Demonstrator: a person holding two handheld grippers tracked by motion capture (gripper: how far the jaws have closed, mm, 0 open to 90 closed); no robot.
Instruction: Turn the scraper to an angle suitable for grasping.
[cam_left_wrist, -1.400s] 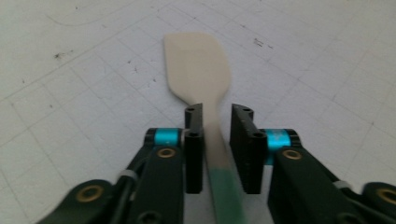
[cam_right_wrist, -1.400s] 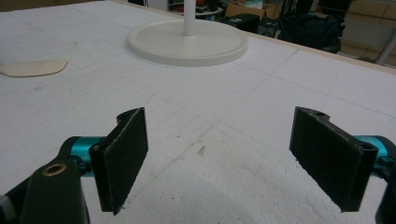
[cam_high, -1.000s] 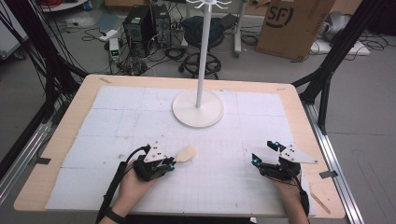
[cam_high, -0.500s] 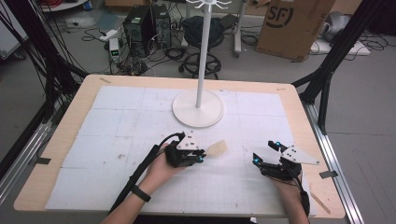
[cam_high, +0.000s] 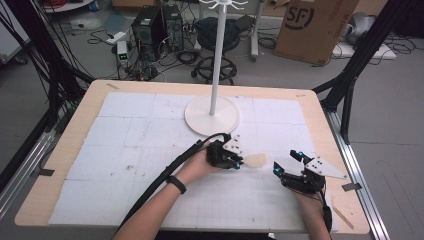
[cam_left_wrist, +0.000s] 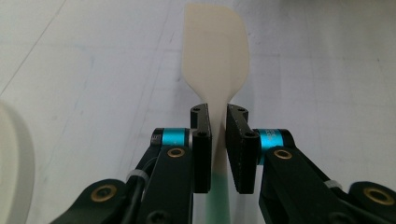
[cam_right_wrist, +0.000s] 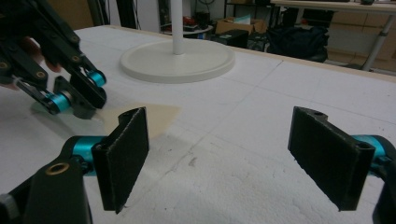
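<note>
A cream spatula with a broad flat blade and a pale green handle is pinched at its neck by the left gripper, blade out over the white table mat, near the stand's round base. The right gripper rests beside it, jaws wide apart, holding nothing.

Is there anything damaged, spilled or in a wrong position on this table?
Nothing stands out. The left hand-held gripper holds the cream silicone spatula straight by its neck, and the white round-based stand stands upright on the white foam mat.
</note>
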